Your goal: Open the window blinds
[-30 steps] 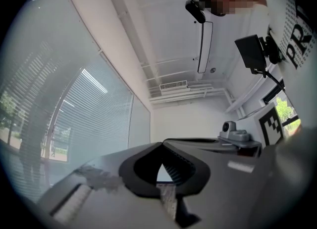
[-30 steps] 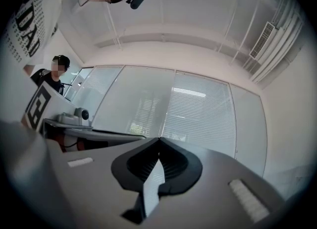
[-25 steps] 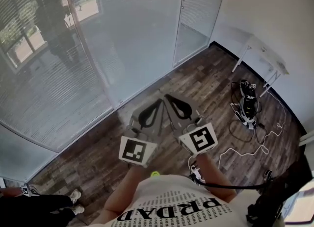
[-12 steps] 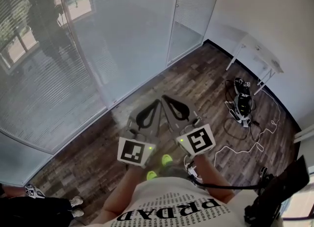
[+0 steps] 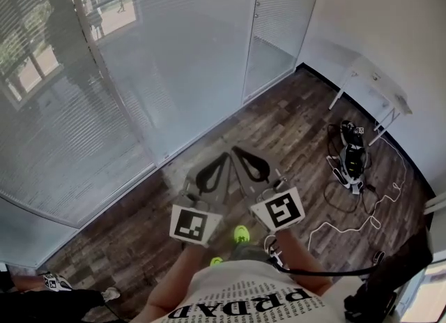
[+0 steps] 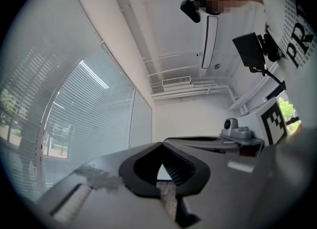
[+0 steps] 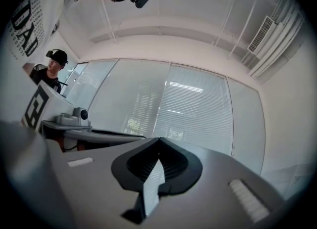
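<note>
Wooden floor (image 5: pixel 300 123) fills the head view, where the left tongs (image 5: pixel 224 156) and right tongs (image 5: pixel 237 151) lie side by side, both pressed shut on nothing, well short of the blinds (image 5: pixel 174 42) covering the glass wall ahead. Only the right gripper view shows a bystander (image 7: pixel 49 67) in a black cap. Against a second ago, more of a green shoe (image 5: pixel 241 233) shows below the tongs, which stay shut.
</note>
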A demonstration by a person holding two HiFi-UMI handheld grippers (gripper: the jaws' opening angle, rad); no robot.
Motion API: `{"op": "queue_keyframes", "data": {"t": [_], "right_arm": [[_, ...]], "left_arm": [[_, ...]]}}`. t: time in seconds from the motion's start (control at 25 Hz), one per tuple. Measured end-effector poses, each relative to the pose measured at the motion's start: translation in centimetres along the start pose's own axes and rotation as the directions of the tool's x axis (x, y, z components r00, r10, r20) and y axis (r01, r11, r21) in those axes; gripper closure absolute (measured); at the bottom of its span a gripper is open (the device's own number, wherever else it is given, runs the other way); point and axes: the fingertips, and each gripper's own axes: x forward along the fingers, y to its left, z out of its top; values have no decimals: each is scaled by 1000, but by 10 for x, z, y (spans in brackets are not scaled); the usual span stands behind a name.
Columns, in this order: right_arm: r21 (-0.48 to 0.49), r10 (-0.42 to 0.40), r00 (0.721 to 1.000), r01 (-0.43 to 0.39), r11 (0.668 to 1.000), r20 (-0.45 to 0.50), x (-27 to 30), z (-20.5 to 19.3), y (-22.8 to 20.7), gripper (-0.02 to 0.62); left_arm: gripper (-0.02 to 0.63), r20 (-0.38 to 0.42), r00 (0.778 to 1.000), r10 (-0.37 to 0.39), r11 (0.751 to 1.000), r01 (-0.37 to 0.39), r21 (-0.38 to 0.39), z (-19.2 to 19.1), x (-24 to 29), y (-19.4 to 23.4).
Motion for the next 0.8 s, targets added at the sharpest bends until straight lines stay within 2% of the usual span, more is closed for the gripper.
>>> {"op": "queue_keyframes", "data": {"t": [0.48, 0.8], "right_arm": [[26, 70, 998, -69, 997, -9, 49, -42, -123, 589], [61, 84, 997, -83, 995, 1, 64, -69, -184, 589]], "left_arm": [[615, -22, 998, 54, 998, -53, 13, -37, 131, 28], [615, -43, 996, 81, 996, -79, 33, -61, 193, 34]]}}
